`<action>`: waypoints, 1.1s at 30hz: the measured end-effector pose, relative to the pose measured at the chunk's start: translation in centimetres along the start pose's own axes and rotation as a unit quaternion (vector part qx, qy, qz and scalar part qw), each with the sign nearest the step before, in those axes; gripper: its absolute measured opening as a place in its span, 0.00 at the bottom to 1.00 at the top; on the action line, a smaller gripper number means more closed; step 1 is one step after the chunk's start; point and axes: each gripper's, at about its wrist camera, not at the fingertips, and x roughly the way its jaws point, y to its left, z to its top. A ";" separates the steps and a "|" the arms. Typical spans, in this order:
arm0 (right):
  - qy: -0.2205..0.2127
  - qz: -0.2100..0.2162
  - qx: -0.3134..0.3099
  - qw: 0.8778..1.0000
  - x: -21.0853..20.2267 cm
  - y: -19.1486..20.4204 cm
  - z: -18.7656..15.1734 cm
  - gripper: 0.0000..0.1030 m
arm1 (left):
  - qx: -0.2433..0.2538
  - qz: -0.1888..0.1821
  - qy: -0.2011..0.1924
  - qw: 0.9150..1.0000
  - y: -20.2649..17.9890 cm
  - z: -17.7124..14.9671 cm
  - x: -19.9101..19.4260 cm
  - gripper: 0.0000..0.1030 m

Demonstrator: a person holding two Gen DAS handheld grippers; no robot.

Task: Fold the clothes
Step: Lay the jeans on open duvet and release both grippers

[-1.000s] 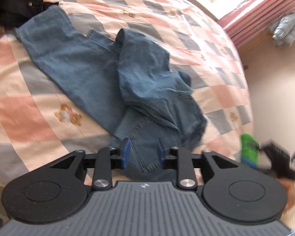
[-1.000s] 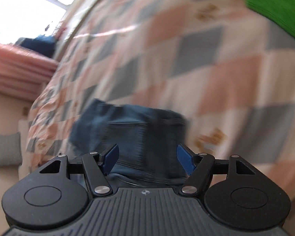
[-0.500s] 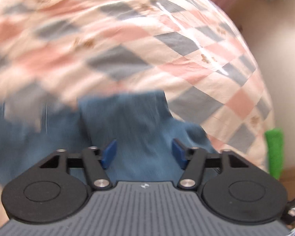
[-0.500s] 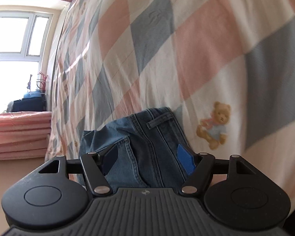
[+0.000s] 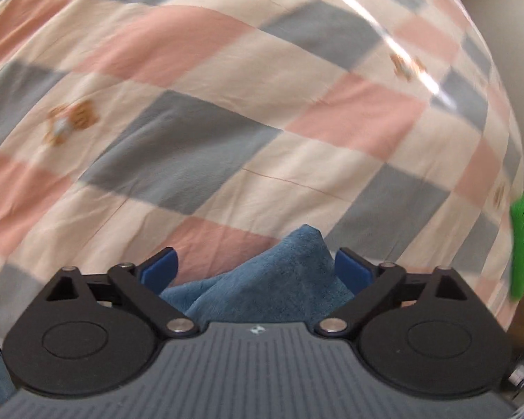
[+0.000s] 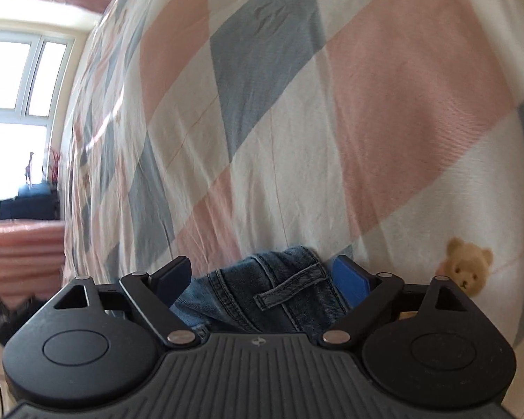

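Checked bedspread (image 5: 227, 132) fills both views. Jeans (image 6: 272, 296) sit low between each gripper's fingers; left gripper (image 5: 255, 265) and right gripper (image 6: 262, 276) gape wide, gripping nothing. Looks like the grab step, so next they'd need to close on denim before lifting.

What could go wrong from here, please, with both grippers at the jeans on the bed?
1. The left gripper stands open around a raised fold of the jeans; closing now may catch only the peak, which could slip out.
2. The right gripper is open over the belt loop; pinching the loop alone would likely twist the waistband when lifted.
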 end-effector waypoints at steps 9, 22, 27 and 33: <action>0.024 0.048 -0.030 0.998 1.6 -1.3 0.7 0.94 | 0.181 0.024 0.063 0.981 -3.8 -1.0 7.0 0.94; 0.033 0.116 -0.149 0.982 -2.8 6.0 -1.9 0.21 | 0.108 -0.010 -0.086 0.990 -1.0 -10.0 -1.4 0.06; -0.045 0.189 -0.186 0.963 -8.8 15.3 2.5 0.17 | 0.029 0.024 -0.231 0.972 2.8 -9.6 -15.7 0.04; -0.129 0.306 -0.281 0.900 -17.8 30.1 7.1 0.17 | 0.040 0.100 -0.434 0.895 -3.0 -12.7 -33.9 0.05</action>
